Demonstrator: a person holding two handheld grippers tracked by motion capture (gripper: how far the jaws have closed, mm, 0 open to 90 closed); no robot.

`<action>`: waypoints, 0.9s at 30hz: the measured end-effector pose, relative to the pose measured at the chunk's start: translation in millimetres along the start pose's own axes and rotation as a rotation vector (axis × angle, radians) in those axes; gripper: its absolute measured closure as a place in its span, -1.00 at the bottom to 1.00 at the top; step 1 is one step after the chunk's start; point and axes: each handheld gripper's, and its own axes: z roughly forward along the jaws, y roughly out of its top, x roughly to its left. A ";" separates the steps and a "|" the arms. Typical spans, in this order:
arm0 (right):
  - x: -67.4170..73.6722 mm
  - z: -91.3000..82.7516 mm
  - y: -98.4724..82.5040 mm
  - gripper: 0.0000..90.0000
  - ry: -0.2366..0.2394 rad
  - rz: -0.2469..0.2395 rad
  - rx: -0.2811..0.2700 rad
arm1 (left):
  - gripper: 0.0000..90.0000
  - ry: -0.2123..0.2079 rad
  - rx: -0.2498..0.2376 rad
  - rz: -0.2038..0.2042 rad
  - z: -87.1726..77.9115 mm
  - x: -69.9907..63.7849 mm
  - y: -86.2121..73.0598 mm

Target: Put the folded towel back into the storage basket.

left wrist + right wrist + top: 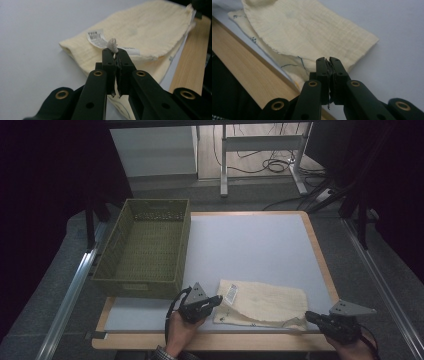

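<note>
Your cream-yellow folded muslin cloth [262,303] lies at the near edge of the grey table mat [250,245]. It is light and limp. Left gripper [115,53] pinches a twisted bit of white fabric; right gripper [329,62] is closed, just short of the cloth's corner. Grip the corners.

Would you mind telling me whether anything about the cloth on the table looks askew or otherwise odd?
The cream cloth is folded unevenly: in the right gripper view the upper layer sits skewed, and a patterned lower layer pokes out toward the wooden table edge. Its care label lies exposed on top. In the left gripper view a small white tuft sits at the jaw tips.
</note>
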 end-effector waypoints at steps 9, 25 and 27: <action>5.8 -4.3 -13.9 0.76 0.031 0.011 0.020 | 0.61 -0.032 0.053 -0.039 -7.6 -4.2 -20.9; -0.2 4.9 2.0 0.57 0.016 0.002 -0.003 | 0.25 -0.087 0.063 -0.057 -5.8 -5.0 -17.4; -1.1 9.5 2.7 0.57 0.022 0.004 0.000 | 0.26 -0.094 0.078 -0.043 0.3 -7.5 -16.7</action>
